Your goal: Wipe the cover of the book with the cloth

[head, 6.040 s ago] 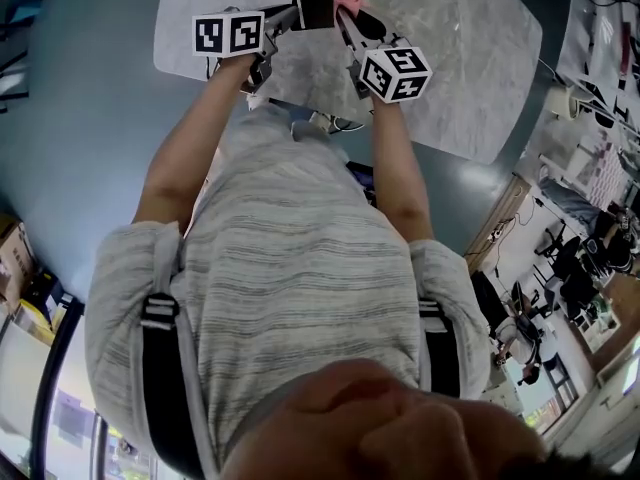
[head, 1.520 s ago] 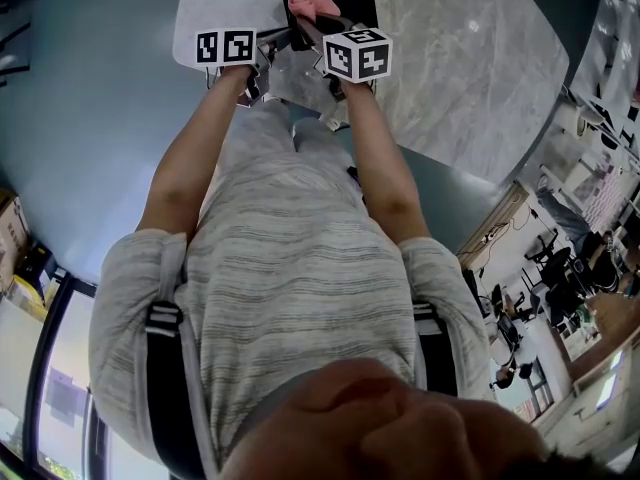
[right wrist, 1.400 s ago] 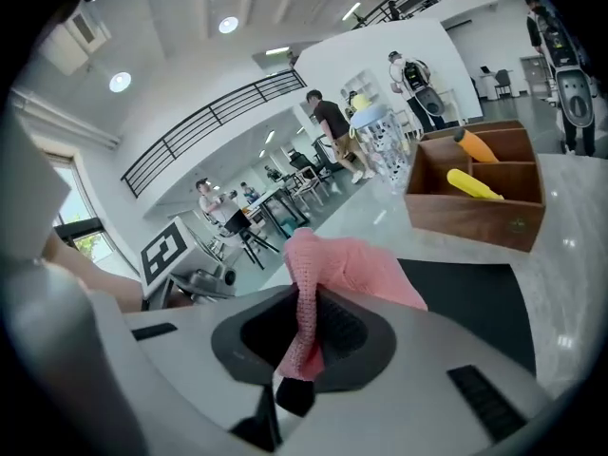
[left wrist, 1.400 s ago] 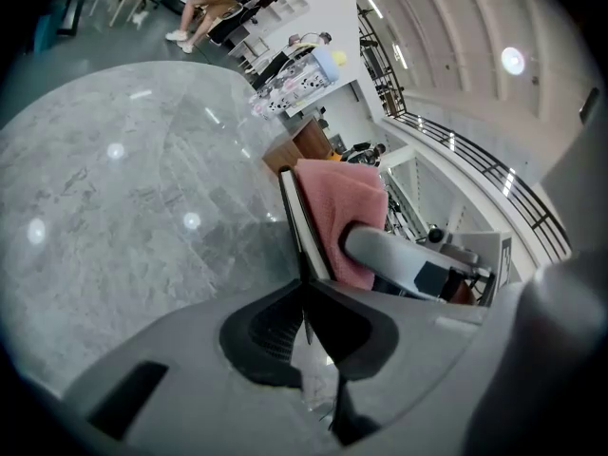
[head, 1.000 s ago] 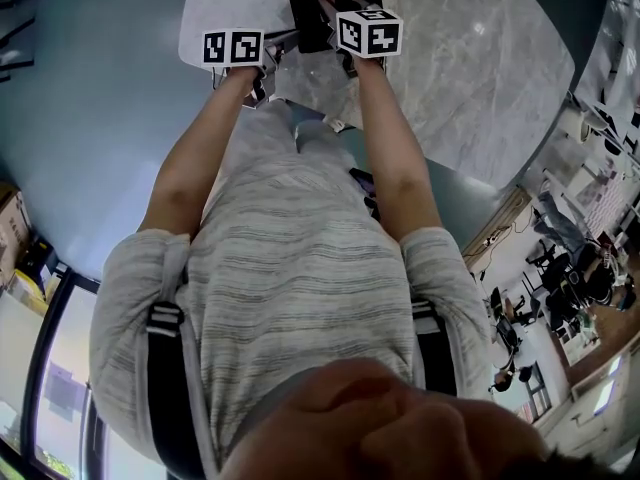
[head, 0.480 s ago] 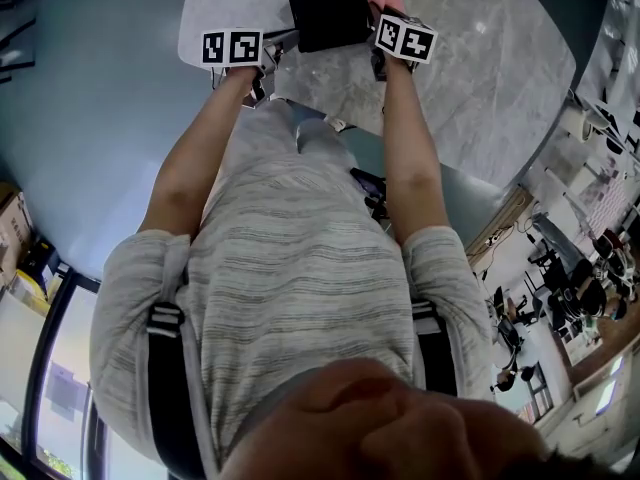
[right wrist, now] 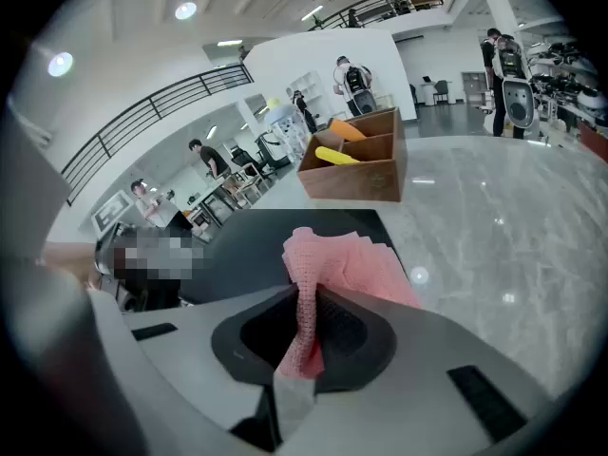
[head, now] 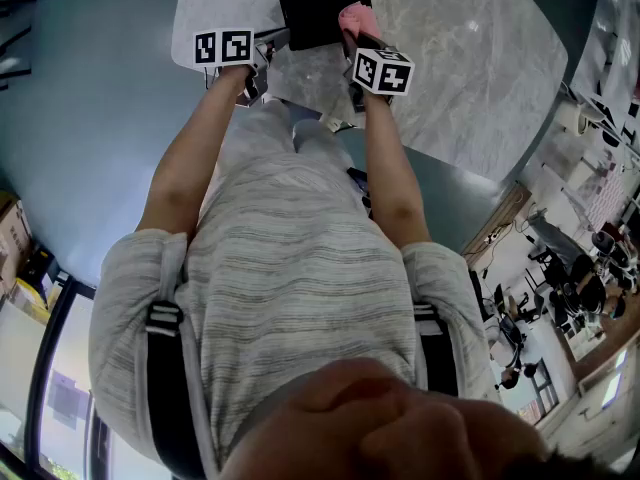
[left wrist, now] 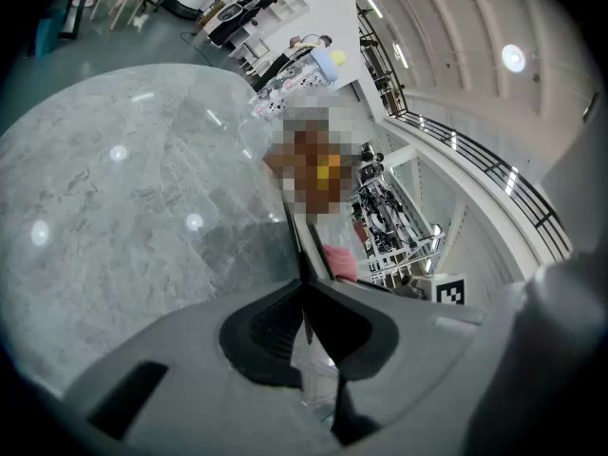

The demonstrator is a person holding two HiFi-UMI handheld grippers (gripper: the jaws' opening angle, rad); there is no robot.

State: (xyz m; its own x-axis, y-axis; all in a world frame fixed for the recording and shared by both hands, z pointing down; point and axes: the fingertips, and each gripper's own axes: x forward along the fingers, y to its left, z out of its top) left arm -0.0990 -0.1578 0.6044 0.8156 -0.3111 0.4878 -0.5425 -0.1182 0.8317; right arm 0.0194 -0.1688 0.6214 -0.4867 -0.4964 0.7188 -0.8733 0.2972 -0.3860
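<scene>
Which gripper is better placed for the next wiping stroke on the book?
Right. The right gripper is clamped on the pink cloth, which rests on the cover of the black book. The left gripper is shut on that book's edge, steadying it, and has no cloth.

The pink cloth [head: 355,18], pinched in the right gripper [head: 357,31], has been drawn back from the 1 o'clock corner of the book [head: 312,13] to its 3 o'clock edge. Before that, it had been swept across the cover from the 10 o'clock side.
</scene>
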